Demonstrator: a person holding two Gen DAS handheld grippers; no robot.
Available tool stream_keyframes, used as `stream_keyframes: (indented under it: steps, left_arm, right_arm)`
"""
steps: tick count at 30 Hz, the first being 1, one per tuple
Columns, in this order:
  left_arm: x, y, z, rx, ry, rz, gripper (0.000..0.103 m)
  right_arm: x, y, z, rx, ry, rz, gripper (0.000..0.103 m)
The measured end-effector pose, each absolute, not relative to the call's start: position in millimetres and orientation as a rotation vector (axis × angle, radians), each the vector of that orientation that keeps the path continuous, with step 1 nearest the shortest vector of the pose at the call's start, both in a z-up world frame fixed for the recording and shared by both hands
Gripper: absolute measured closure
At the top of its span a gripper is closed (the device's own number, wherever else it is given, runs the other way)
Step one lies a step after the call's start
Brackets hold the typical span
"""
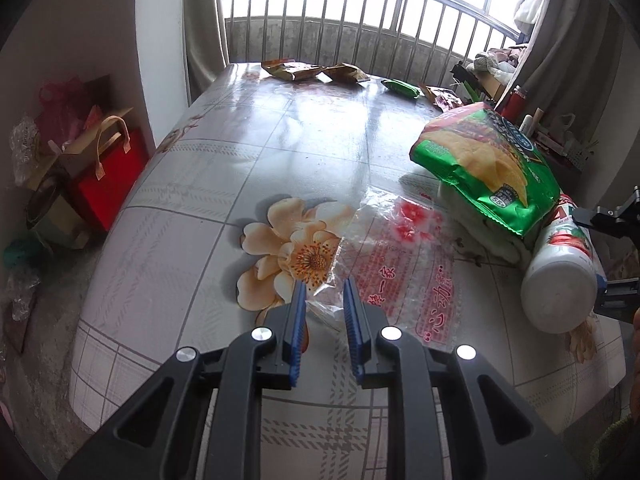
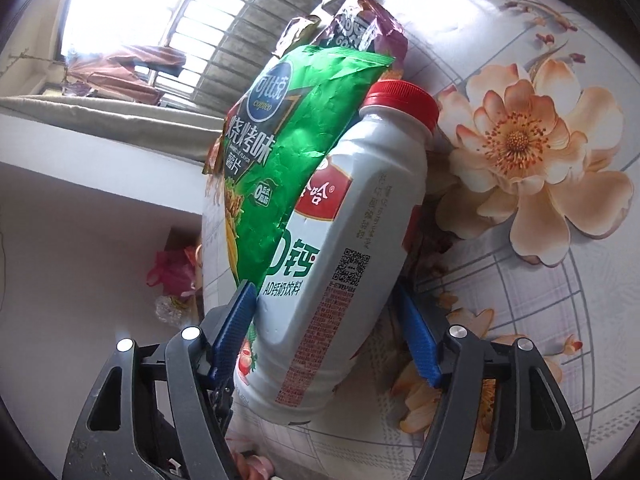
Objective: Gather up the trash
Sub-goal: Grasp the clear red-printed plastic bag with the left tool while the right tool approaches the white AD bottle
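Daylight from the barred window fell across the flowered tablecloth (image 1: 160,240). At the left, the left gripper (image 1: 325,292) stood narrow, a corner of the clear plastic bag (image 1: 400,264) apparently pinched between its pads. Further right lay the green chip bag (image 1: 488,168), leaning on the white drink bottle (image 2: 344,248). The right gripper (image 2: 324,304) straddled that bottle near its base; whether both pads touched was unclear. It should close squarely on the body, clear of the chip bag.
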State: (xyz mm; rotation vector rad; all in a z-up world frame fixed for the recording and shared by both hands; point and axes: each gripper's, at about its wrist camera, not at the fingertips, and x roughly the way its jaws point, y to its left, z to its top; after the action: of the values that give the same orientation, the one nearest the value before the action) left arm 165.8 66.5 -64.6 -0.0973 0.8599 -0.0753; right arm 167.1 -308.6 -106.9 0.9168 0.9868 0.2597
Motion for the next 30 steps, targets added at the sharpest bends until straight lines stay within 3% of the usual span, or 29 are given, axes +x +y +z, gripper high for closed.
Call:
stream_keyframes:
  steps: [13,30]
  left_arm:
    - [148.5,55.8,-64.3,-0.088,0.872,-0.117,0.083]
    - [149.9,60.6,-64.7,-0.113,0.878,-0.118,0.083]
  right_arm:
    - [107.9,-370.3,-94.0,0.821,0.959,0.173,0.041]
    - [151.4,-378.1,-83.3,0.649,0.947,0.220,0.041]
